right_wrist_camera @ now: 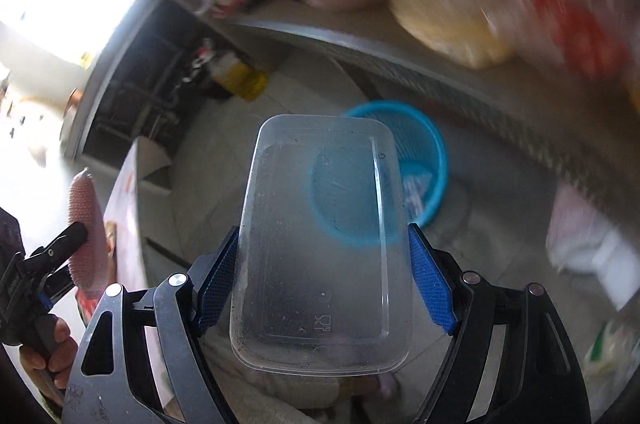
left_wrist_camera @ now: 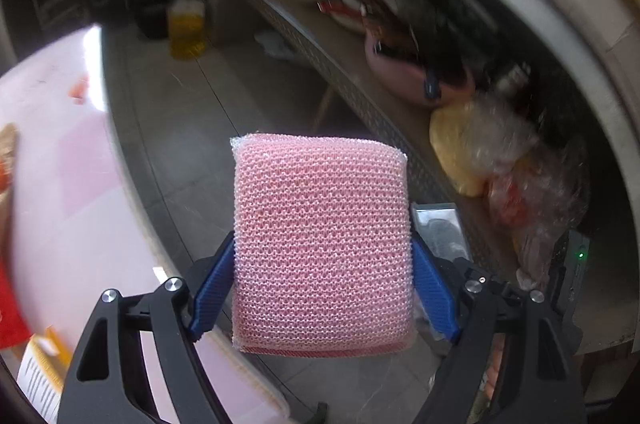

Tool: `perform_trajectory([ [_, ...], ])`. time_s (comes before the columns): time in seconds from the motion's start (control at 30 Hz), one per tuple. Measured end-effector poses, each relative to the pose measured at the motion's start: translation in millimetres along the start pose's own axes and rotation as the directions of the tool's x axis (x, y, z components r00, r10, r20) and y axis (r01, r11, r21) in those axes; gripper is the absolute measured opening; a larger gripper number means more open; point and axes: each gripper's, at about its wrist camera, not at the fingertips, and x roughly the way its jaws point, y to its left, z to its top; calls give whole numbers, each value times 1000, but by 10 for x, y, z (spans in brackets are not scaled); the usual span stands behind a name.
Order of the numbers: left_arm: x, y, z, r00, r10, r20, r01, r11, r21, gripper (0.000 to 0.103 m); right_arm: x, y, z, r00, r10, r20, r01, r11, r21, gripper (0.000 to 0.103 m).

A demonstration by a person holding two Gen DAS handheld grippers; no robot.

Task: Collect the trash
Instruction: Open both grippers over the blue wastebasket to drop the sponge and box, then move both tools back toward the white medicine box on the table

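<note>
My left gripper point(left_wrist_camera: 323, 264) is shut on a pink mesh scrub sponge point(left_wrist_camera: 322, 244), held upright above the tiled floor; it also shows at the left of the right wrist view point(right_wrist_camera: 86, 232). My right gripper point(right_wrist_camera: 322, 264) is shut on a clear rectangular plastic container point(right_wrist_camera: 320, 244), held in the air. A blue plastic waste basket point(right_wrist_camera: 416, 160) stands on the floor just beyond and below the container, partly seen through it, with some wrapper inside.
A low shelf point(left_wrist_camera: 344, 64) runs along the right, loaded with bowls, a pink basin point(left_wrist_camera: 404, 80) and plastic bags point(left_wrist_camera: 480, 144). A bottle of yellow oil point(left_wrist_camera: 186, 24) stands on the floor at the back. A pink-covered table point(left_wrist_camera: 60, 164) is at the left.
</note>
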Motion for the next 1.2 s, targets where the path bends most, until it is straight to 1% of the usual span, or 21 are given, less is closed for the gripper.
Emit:
perform_trajectory([
  [0.03, 159, -34, 52, 999, -7, -42, 7, 1000, -2, 79, 101, -62, 16, 1000, -6, -15, 6, 1000, 22, 75],
  [0.1, 486, -75, 146, 994, 7, -111, -9, 1000, -12, 79, 277, -133, 55, 999, -13, -30, 14, 999, 48, 75],
  [0.17, 681, -132, 253, 990, 13, -142, -14, 1000, -4, 79, 446, -126, 159, 1000, -13, -26, 15, 998, 67, 76],
  [0.27, 911, -254, 481, 988, 6, -152, -3, 1000, 22, 82, 706, -116, 339, 999, -24, 37, 21, 996, 83, 80],
  [0.3, 963, -275, 533, 988, 12, -152, -7, 999, 33, 87, 828, -131, 407, 998, -33, 52, 28, 996, 87, 81],
  [0.37, 1031, -284, 623, 990, 45, -135, -40, 998, 46, 90, 1056, -199, 463, 995, -92, 39, 88, 990, 107, 83],
  [0.4, 1032, -270, 639, 991, 53, -126, -48, 998, 40, 91, 1138, -244, 455, 993, -110, 30, 106, 986, 128, 83],
  [0.5, 980, -199, 638, 992, 10, -124, -12, 1000, -12, 91, 1201, -334, 349, 992, -126, 15, 122, 980, 160, 83],
  [0.53, 944, -167, 622, 993, -2, -117, -1, 1000, -24, 91, 1181, -339, 305, 997, -76, -29, 80, 982, 173, 83],
  [0.57, 885, -138, 599, 995, -8, -104, 5, 1000, -27, 91, 1138, -339, 247, 997, -71, -24, 74, 984, 162, 83],
  [0.7, 638, -118, 530, 998, -7, -56, 6, 1000, -14, 91, 977, -338, 130, 996, -84, -5, 84, 990, 111, 83],
  [0.83, 211, -77, 387, 1000, -9, 23, 9, 1000, -2, 91, 767, -305, 63, 997, -75, -1, 75, 994, 74, 83],
  [0.93, -173, 14, 221, 997, -15, 82, 15, 1000, 0, 91, 575, -169, 27, 998, -61, 15, 61, 998, 5, 83],
  [1.0, -494, 115, 53, 990, -17, 141, 17, 1000, 0, 91, 493, 3, 47, 999, -31, 25, 32, 999, -43, 83],
  [1.07, -765, 197, -120, 980, -10, 199, 9, 1000, 6, 91, 322, 146, 30, 999, 12, 39, -8, 996, -91, 83],
  [1.1, -928, 271, -258, 972, -7, 233, 3, 1000, 16, 91, 238, 234, 17, 998, 37, 46, -32, 993, -113, 83],
  [1.17, -1109, 376, -476, 963, 16, 268, -25, 999, 31, 91, 78, 406, 0, 994, 93, 55, -83, 983, -165, 83],
  [1.2, -1216, 469, -651, 958, 46, 283, -57, 998, 31, 91, 23, 503, -13, 991, 120, 55, -108, 975, -194, 83],
])
